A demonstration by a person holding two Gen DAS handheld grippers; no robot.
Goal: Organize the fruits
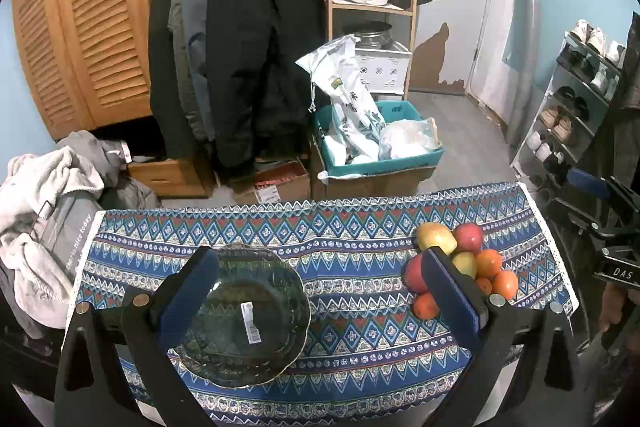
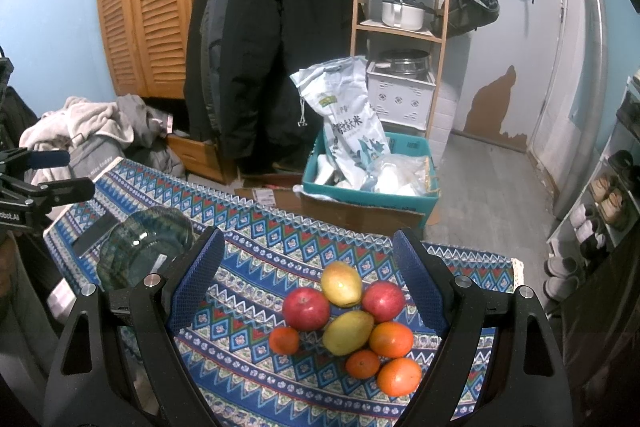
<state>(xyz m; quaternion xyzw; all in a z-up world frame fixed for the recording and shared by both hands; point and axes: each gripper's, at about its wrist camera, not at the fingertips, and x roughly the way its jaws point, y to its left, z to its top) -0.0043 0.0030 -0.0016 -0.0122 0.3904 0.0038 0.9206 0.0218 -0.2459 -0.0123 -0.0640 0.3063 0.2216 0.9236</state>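
Right gripper [image 2: 312, 275]: jaws spread wide, above fruit pile [image 2: 348, 323].
Glass plate [image 2: 144, 247]: ten o'clock, on patterned tablecloth [image 2: 260, 239].

My left gripper [image 1: 320, 291] is wide open. Its two blue pads [image 1: 188, 295] are far apart and hold nothing. It hangs in the air and tips down a little. My right gripper [image 2: 308, 291] is wide open too, with nothing between its fingers [image 2: 424, 287]. It also hangs in the air and points down. From the left camera I can see my right gripper off to the side.
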